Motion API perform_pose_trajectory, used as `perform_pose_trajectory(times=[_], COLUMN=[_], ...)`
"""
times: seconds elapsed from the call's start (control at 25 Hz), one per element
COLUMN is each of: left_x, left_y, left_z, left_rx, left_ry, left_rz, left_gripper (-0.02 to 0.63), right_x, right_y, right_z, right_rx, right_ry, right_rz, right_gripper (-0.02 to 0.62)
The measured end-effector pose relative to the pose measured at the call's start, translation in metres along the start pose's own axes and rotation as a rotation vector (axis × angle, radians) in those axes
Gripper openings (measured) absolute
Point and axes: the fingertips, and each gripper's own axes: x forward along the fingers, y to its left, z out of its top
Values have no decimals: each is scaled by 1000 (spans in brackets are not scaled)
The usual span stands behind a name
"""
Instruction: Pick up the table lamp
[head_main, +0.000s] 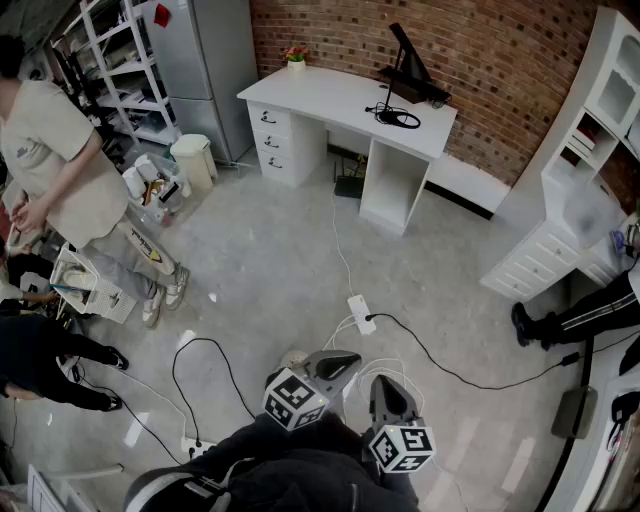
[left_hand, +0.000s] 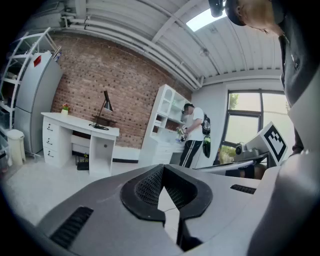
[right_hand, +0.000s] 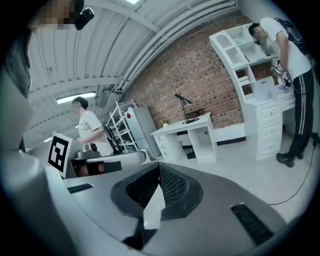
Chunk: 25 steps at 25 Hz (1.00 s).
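The black table lamp (head_main: 409, 72) stands folded on the right end of the white desk (head_main: 330, 100) against the brick wall, its cable coiled beside it. It is small and far off in the left gripper view, lamp (left_hand: 105, 104), and in the right gripper view, lamp (right_hand: 184, 102). My left gripper (head_main: 343, 364) and right gripper (head_main: 386, 388) hang side by side low over the floor, far from the desk. Both point toward the desk. Each is shut, left gripper (left_hand: 162, 168) and right gripper (right_hand: 159, 168), with nothing between the jaws.
A white power strip (head_main: 361, 313) and black and white cables (head_main: 440, 365) lie on the floor between me and the desk. People stand or sit at the left (head_main: 60, 170); a person's leg (head_main: 580, 320) reaches in by the white shelf unit (head_main: 590, 190). A bin (head_main: 192, 160) stands near the fridge.
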Motion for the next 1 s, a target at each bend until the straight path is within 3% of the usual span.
perform_pose_trajectory(times=[0.64, 1.0], left_x=[-8, 7], left_y=[56, 110], left_z=[12, 30], left_rx=[-32, -34], left_ry=[8, 21], left_rz=[64, 42], left_gripper=[6, 6], right_x=[69, 132], right_y=[13, 8], right_z=[11, 44], right_rx=[-22, 21], right_ry=[80, 57], right_rz=[76, 40], right_gripper=[11, 11])
